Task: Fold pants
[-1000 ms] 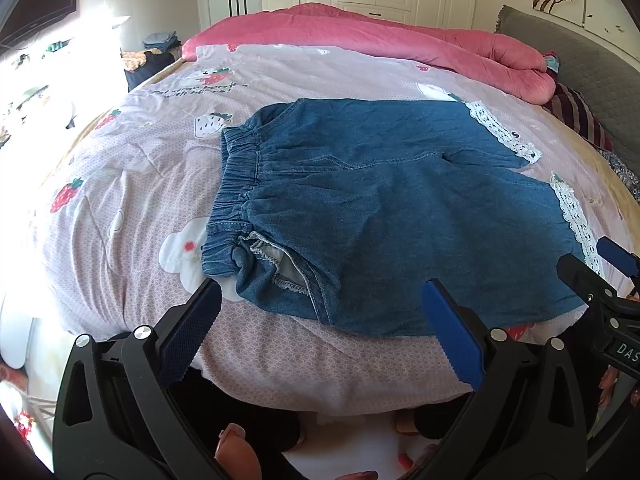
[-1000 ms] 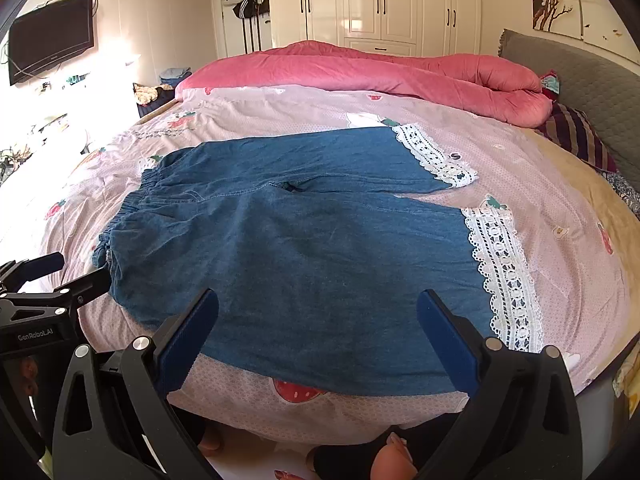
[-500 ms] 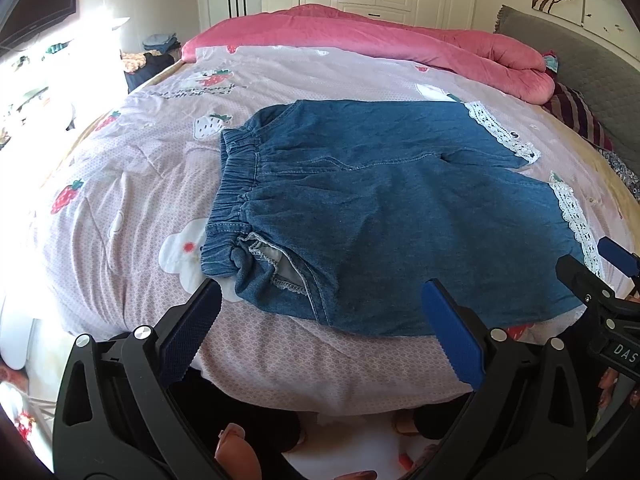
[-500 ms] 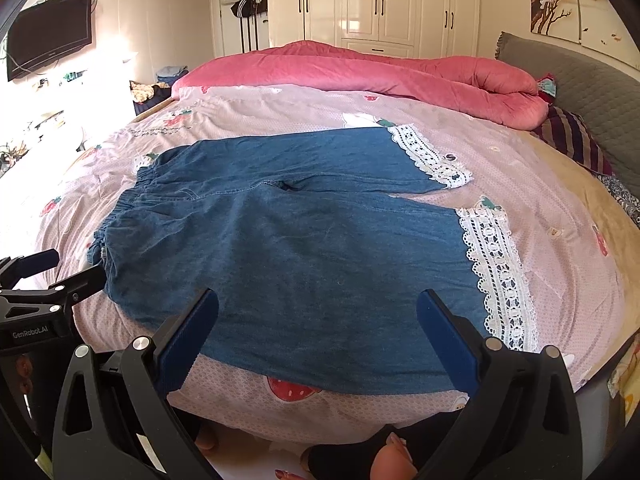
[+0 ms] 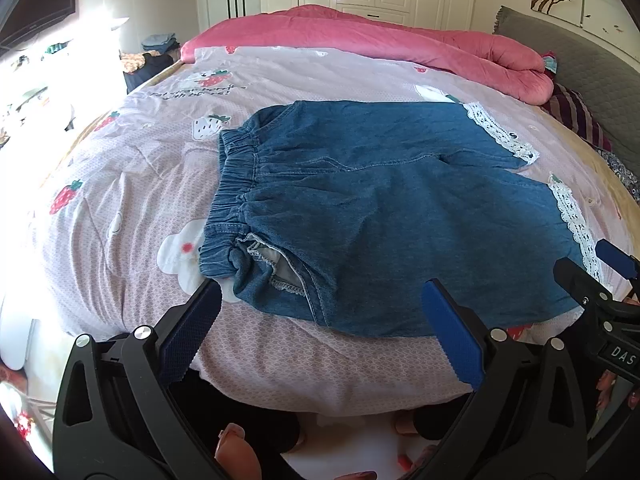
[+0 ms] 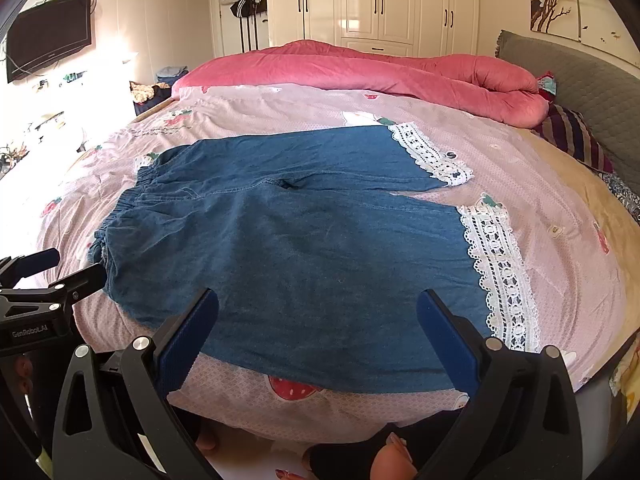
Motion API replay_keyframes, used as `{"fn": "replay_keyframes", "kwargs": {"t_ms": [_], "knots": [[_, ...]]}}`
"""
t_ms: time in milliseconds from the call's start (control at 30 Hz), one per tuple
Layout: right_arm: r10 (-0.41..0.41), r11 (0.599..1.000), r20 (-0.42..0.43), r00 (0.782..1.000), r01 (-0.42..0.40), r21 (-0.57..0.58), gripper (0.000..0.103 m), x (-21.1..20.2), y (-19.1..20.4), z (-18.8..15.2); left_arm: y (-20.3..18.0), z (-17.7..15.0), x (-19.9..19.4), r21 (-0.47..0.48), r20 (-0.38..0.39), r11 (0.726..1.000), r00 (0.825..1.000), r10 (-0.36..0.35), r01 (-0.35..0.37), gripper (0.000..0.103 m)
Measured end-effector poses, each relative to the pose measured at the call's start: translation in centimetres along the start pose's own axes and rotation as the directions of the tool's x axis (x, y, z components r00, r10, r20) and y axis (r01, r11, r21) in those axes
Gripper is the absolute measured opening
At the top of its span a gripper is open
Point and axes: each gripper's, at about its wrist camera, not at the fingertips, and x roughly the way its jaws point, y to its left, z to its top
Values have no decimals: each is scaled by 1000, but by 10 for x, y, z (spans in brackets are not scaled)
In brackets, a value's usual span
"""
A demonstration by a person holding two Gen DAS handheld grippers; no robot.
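We find the pants (image 5: 400,208) unmoved over the last second, flat and unfolded. Left gripper (image 5: 320,320) and right gripper (image 6: 316,320) hover with fingers apart, empty. Folding has not begun.

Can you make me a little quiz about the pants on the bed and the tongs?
1. True or false: the left tongs are already squeezing the blue pants.
2. What trims the leg ends of the pants? A) white lace B) red buttons C) yellow fringe
3. Fill in: the pink blanket lies bunched along the ____ side of the bed, past the pants.

Key
1. False. Both the left tongs and the right tongs hang open near the bed's edge, holding nothing.
2. A. White lace edges both legs.
3. Far.
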Motion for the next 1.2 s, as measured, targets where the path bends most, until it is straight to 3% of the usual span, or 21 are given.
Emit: {"fn": "replay_keyframes", "kwargs": {"t_ms": [667, 900, 1067, 1200], "knots": [[26, 1000, -3, 1000, -26, 9, 99, 6, -2, -1, -3, -1, 4, 10, -1, 1000, 1000, 4, -4, 94], [71, 996, 1, 997, -71, -55, 99, 21, 0, 16, 2, 7, 18, 14, -16, 1000, 1000, -13, 13, 94], [87, 974, -24, 996, -91, -206, 99, 49, 14, 40, 29, 35, 41, 4, -7, 1000, 1000, 29, -29, 94], [157, 949, -46, 987, -164, -269, 99, 74, 24, 72, 64, 75, 72, -38, -16, 998, 999, 48, -49, 94]]}}
